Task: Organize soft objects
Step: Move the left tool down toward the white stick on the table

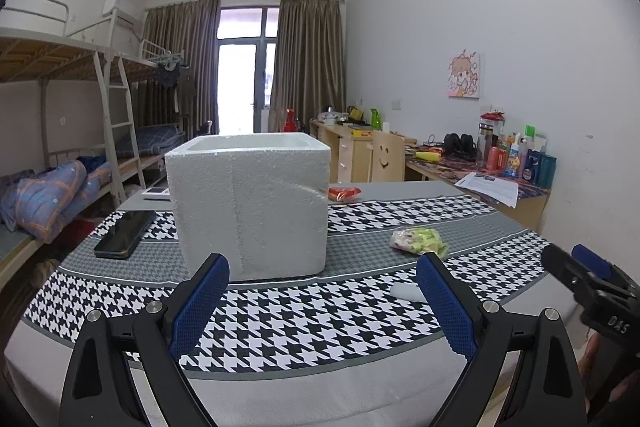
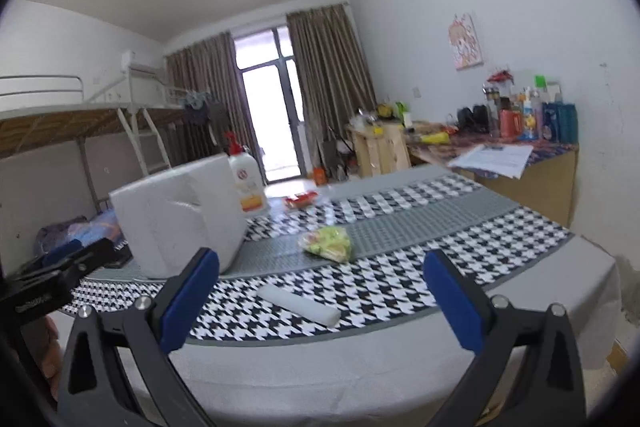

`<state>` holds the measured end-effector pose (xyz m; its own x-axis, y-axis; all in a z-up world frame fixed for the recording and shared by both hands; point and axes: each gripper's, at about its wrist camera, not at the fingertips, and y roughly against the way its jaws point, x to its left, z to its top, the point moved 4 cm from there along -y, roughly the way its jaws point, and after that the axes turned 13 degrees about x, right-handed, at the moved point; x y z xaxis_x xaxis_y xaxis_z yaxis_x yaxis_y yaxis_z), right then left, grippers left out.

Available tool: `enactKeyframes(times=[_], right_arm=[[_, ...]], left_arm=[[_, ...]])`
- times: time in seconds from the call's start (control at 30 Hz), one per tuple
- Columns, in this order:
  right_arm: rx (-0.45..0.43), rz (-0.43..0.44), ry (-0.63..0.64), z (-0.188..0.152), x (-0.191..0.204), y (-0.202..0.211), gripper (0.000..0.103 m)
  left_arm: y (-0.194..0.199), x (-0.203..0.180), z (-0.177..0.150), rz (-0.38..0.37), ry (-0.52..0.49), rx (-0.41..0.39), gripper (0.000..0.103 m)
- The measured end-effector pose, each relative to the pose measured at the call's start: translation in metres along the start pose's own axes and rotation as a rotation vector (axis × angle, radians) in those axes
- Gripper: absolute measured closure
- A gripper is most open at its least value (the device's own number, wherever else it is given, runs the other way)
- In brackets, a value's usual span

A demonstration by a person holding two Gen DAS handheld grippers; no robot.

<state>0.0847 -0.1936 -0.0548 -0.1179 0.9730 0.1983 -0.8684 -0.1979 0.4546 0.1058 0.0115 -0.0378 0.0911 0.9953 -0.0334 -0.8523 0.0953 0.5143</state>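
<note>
A white foam box (image 1: 250,205) (image 2: 180,215) stands open-topped on the houndstooth tablecloth (image 1: 280,311) (image 2: 400,283). Right of it lies a green and pink soft packet (image 1: 418,241) (image 2: 328,243). A small white soft bar (image 1: 406,291) (image 2: 298,305) lies nearer the front edge. A red packet (image 1: 344,193) (image 2: 300,201) sits behind the box. My left gripper (image 1: 324,293) is open and empty in front of the box. My right gripper (image 2: 320,293) is open and empty, with the white bar just ahead between its fingers; it also shows at the right edge (image 1: 576,267) of the left wrist view.
A black phone (image 1: 124,234) lies left of the box, a small white device (image 1: 156,193) behind it. A lotion pump bottle (image 2: 248,183) stands behind the box. Desks with bottles and papers (image 1: 492,187) line the right wall; bunk beds (image 1: 60,163) fill the left.
</note>
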Motion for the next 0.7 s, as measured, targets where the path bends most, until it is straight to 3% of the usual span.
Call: enactKeyframes(times=[0.13,0.47,0.7], right_arm=[[0.012,-0.105,0.108,0.001,0.011,-0.008,0.000],[0.144,-0.091,0.117,0.014,-0.006,-0.038,0.000],[0.201,-0.101,0.149,0.021,-0.018,-0.063,0.000]], left_arm=[[-0.009,-0.003,0.003,-0.007,-0.011,0.017,0.008],[-0.052,-0.030,0.015,-0.105,-0.080,0.122,0.008],[-0.087,-0.050,0.014,-0.124,-0.109,0.202,0.008]])
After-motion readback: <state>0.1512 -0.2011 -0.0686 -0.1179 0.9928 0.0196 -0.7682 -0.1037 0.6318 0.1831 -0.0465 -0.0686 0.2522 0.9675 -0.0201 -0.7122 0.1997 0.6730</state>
